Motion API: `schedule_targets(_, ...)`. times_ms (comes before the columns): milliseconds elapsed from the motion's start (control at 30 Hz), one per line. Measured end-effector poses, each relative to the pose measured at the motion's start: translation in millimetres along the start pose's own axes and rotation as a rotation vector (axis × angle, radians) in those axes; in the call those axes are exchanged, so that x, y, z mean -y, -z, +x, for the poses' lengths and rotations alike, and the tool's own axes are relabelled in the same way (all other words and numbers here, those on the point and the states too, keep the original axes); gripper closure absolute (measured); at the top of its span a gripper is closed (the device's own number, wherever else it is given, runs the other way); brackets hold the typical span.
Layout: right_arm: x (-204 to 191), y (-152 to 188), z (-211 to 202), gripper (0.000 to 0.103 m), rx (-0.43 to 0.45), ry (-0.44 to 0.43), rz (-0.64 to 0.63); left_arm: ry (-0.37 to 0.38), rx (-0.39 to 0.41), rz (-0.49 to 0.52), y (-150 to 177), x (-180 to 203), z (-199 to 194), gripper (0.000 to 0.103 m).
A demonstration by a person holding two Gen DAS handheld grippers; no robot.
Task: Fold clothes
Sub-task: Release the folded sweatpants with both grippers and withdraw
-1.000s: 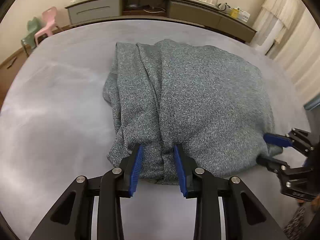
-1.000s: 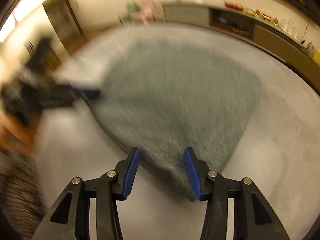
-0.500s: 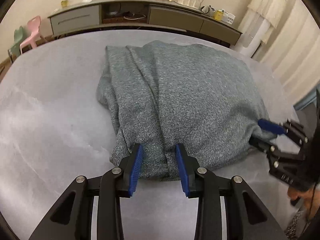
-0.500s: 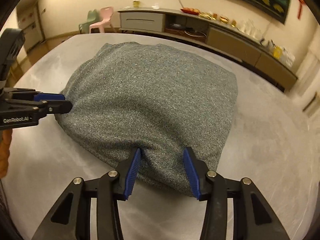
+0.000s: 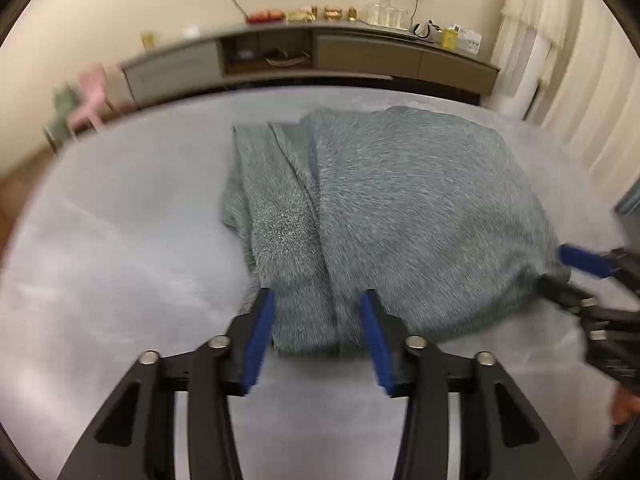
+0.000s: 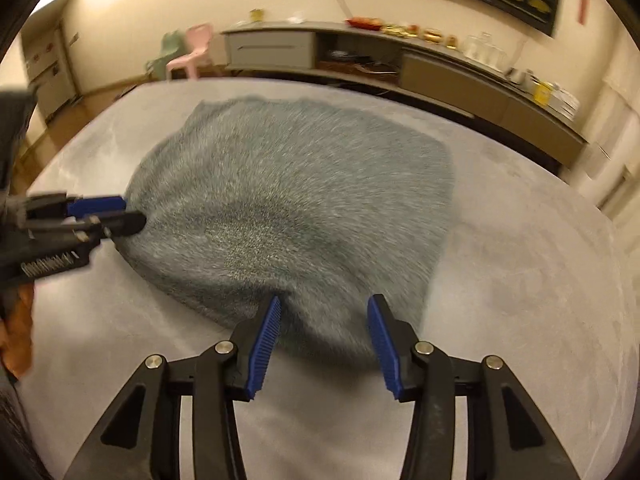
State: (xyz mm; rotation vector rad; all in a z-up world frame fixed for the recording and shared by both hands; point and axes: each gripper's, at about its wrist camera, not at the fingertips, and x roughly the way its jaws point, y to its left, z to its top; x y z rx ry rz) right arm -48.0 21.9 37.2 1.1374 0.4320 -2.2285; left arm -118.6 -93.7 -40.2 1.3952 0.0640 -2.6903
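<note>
A grey-green knit garment lies folded in a thick bundle on the pale grey table. My left gripper straddles its near edge at a lengthwise fold. Its jaws are opening and the cloth sits loose between the blue pads. In the right wrist view the same gripper points at the garment's left edge. My right gripper has the bundle's near corner between its pads, and cloth fills the gap and touches both. From the left wrist view the right gripper has one finger above that corner and one below.
A long low cabinet with small items on top runs along the far wall. Two small plastic chairs stand at its left end, and curtains hang on the right. Bare table surrounds the garment. A hand shows at the right edge.
The left jaws stand wider apart than before. Both cameras have tilted up, showing more wall, while the garment's near edge stays between both pairs of pads. Both views are now motion-blurred.
</note>
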Motion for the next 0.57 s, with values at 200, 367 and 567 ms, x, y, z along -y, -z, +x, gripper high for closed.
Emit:
schedule_targets(200, 10.1, 40.9, -60.1, 0.042, 0.043, -0.018, 0.102, 0.135, -0.004, 0.0, 23.1, 26.9, -41.4, 0.042)
schedule_targets(367, 22.5, 76.6, -57.5, 0.042, 0.004, -0.01, 0.213, 0.226, 0.085, -0.082, 47.9, 36.2, -72.9, 0.019)
schedule_targets(567, 33.3, 80.2, -39.1, 0.042, 0.012, -0.007, 0.194, 0.25, 0.157, -0.014, 59.7, 59.9, -97.7, 0.011)
